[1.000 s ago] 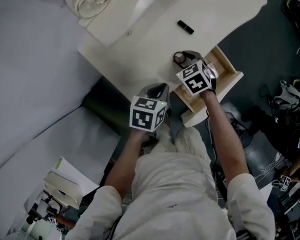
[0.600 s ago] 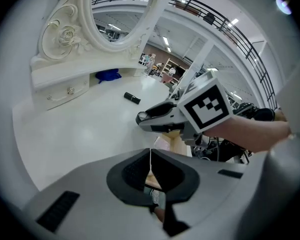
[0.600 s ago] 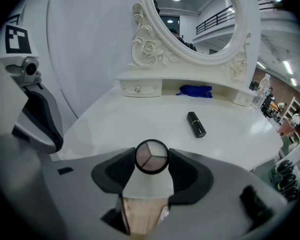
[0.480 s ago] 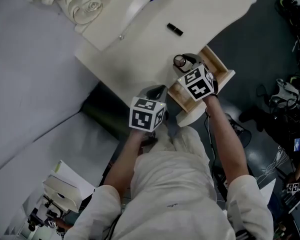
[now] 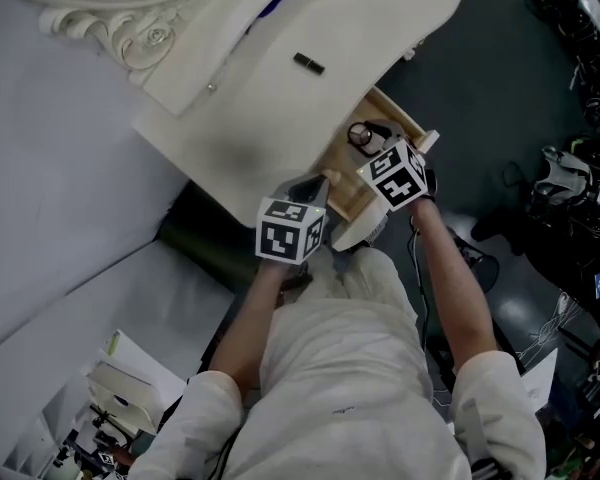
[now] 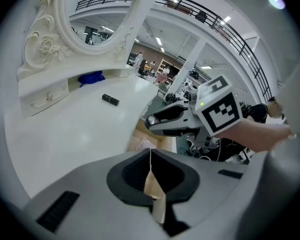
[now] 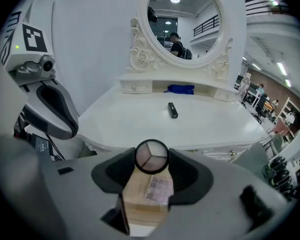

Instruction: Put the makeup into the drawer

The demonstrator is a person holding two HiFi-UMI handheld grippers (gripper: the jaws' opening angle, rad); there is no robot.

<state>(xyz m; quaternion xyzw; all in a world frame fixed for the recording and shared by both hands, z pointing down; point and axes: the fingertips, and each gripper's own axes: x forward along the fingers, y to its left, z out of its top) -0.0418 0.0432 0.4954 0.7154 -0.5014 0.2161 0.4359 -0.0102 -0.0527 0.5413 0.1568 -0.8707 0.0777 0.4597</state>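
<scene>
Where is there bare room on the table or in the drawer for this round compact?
The tabletop is bare all round the black tube. In the drawer, bare wood lies left of the palette, seen from the right tool. Crowded: the drawer's right part, palette below the held compact.

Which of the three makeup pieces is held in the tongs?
The round three-shade compact, clamped in the right tongs over the open drawer; the black tube lies on the tabletop, the rectangular palette inside the drawer.
</scene>
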